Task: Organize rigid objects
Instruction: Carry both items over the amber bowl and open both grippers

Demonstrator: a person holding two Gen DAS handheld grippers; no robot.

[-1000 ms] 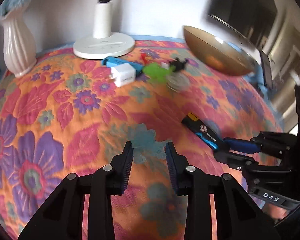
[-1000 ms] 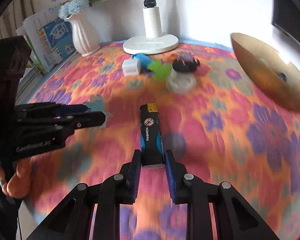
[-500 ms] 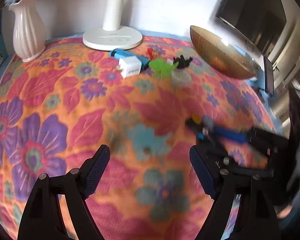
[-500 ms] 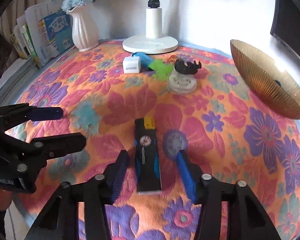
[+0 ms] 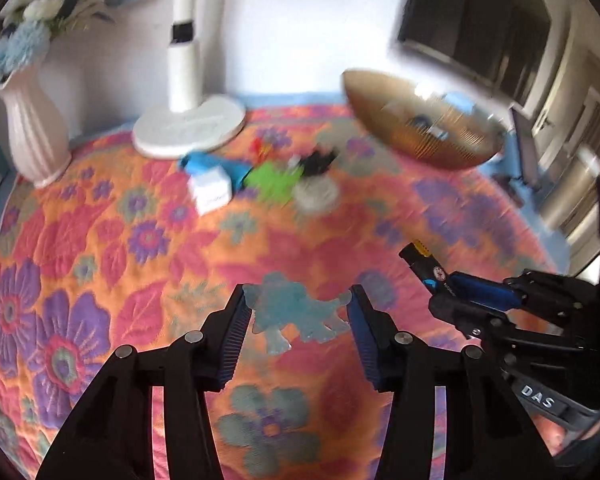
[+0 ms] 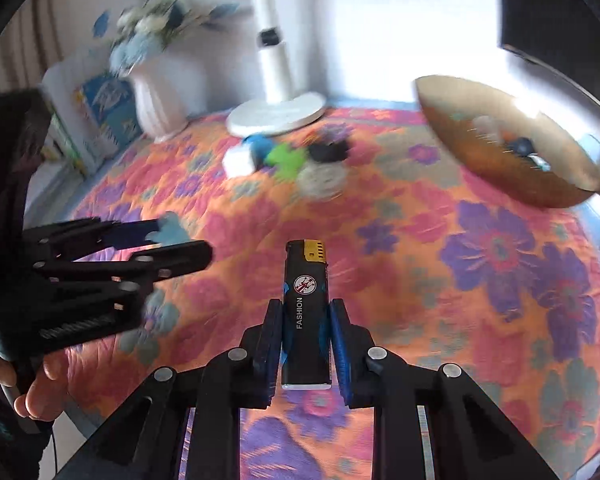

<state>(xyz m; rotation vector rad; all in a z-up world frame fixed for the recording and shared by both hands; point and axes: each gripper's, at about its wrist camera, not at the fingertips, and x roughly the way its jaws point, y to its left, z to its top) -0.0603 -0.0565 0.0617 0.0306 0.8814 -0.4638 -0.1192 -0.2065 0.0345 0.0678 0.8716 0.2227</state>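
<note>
My right gripper is shut on a black and blue lighter marked FASHION, held above the floral cloth; it also shows in the left wrist view. My left gripper is shut on a flat pale blue animal-shaped piece, which spans the gap between its fingers; that piece also shows in the right wrist view. A cluster lies by the lamp: a white charger cube, a blue item, a green piece, a clear round lid and a black clip.
A gold ribbed bowl with small items in it stands at the back right. A white lamp base and a white vase stand at the back. Books stand left of the vase.
Both grippers closed: the left on the pale blue piece, the right on the lighter, which is now lifted off the cloth. Both views are blurred by motion.
</note>
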